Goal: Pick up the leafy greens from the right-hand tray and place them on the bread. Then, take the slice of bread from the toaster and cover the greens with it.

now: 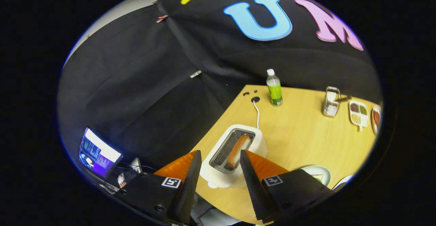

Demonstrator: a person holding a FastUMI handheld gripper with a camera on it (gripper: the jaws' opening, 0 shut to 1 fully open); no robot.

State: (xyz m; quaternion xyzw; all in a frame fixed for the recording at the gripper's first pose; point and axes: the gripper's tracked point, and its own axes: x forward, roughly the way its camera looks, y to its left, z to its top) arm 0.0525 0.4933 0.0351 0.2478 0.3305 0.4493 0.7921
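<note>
In the gripper view my tongs [219, 157] hang wide open and empty above the white plastic toaster [235, 156] on the pale wooden worktop [299, 134], its 1 browned bread slice [238, 151] upright in the slot between my fingers. I judge I'm on the 2nd step, the bread pick; next I must descend and close on the slice's flat faces.

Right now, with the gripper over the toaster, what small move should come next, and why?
Probably ease straight down. The gripper is open, its fingers straddling the toaster, and the bread slice stands in the slot between them, not yet touched.
</note>
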